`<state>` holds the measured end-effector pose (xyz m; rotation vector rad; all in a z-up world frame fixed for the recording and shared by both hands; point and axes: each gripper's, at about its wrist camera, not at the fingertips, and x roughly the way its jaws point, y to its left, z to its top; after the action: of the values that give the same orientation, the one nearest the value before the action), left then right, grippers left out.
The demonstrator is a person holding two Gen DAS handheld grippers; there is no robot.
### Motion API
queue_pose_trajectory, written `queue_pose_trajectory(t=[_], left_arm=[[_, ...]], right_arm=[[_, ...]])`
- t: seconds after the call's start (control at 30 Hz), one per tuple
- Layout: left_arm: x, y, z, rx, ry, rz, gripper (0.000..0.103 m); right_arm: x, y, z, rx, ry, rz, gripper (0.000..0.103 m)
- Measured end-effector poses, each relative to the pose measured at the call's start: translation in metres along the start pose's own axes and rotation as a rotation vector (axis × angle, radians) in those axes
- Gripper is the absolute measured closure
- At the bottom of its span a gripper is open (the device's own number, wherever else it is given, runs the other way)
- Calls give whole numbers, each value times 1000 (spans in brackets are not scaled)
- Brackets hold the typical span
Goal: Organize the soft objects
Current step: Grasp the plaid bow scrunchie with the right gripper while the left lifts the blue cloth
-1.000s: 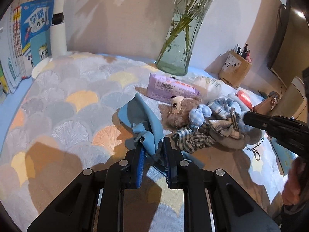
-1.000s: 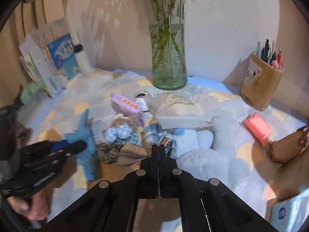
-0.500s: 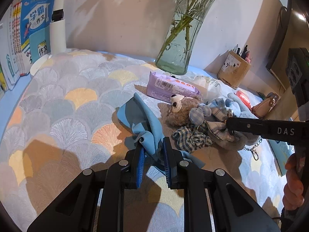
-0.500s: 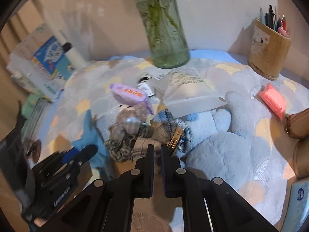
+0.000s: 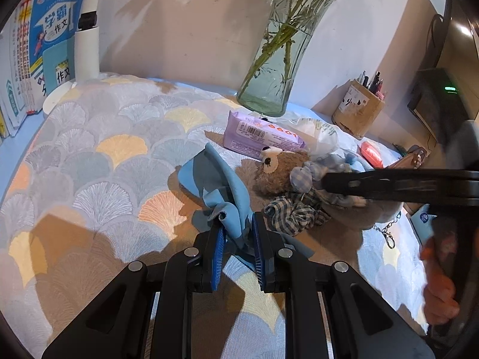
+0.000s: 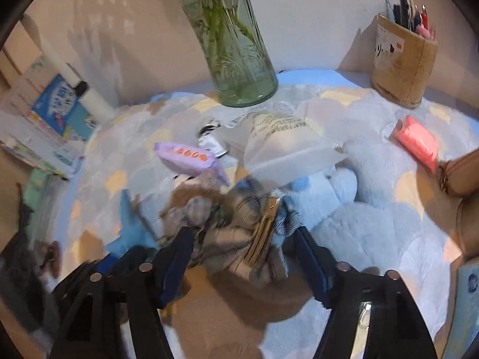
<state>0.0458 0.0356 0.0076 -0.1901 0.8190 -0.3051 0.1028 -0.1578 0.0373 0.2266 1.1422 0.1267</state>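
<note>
Blue cloth pinched while the plaid pouch awaited a grab.

The blue cloth [image 5: 223,191] stood bunched at six o'clock, the left gripper [image 5: 237,249] clamped on it, likely to lift it off the mat [image 5: 98,155]. At three o'clock, beside the teddy bear [image 5: 277,172], the right gripper [image 6: 244,264] had just been opening, its jaws spread astride the plaid pouch [image 6: 239,239], not yet pressing it.

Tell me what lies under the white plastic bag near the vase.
The white plastic bag rests partly on the pale blue plush toy. Whatever else lies beneath the bag is covered.
</note>
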Motion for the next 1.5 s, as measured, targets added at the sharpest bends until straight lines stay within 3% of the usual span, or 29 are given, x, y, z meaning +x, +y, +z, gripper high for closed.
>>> queue_pose_trajectory(t=[0.07, 0.13, 0.33, 0.57, 0.73, 0.83, 0.93, 0.97, 1.0, 1.03, 1.2, 1.3, 1.4, 1.5], left_arm=[[0, 0, 0, 3, -1, 1, 88], [0, 0, 0, 1, 0, -4, 88], [0, 1, 0, 2, -3, -8, 88], [-5, -3, 0, 16, -8, -41, 88], [-37, -9, -7, 20, 22, -151, 88], [-63, -13, -10, 45, 18, -165, 88], [-82, -12, -12, 77, 26, -146, 87], [-85, -12, -13, 89, 34, -136, 82], [-85, -11, -14, 99, 52, -120, 69], [-84, -10, -15, 107, 68, -105, 67], [-78, 5, -21, 61, 110, -46, 61], [-65, 7, -20, 9, 145, -61, 61], [-48, 2, -17, -5, 146, 36, 61], [-27, -3, -14, -31, 173, 35, 60]], right_arm=[[10, 2, 3, -19, 3, -60, 54], [5, 5, -1, -48, -30, -50, 79], [-20, 0, -27, -93, -101, 121, 87], [-82, -3, -69, -154, -191, 233, 87], [-88, -16, -101, -181, -121, 194, 87], [-80, -30, -114, -167, -72, 185, 86], [-74, -42, -125, -149, -39, 205, 86], [-72, -44, -127, -141, -41, 204, 86], [-71, -46, -129, -137, -46, 200, 86], [-70, -46, -130, -137, -51, 192, 86], [-65, -53, -135, -126, -43, 152, 85], [-66, -59, -138, -101, -43, 163, 84], [-65, -62, -139, -91, -41, 166, 84], [-64, -63, -141, -84, -43, 168, 77]])
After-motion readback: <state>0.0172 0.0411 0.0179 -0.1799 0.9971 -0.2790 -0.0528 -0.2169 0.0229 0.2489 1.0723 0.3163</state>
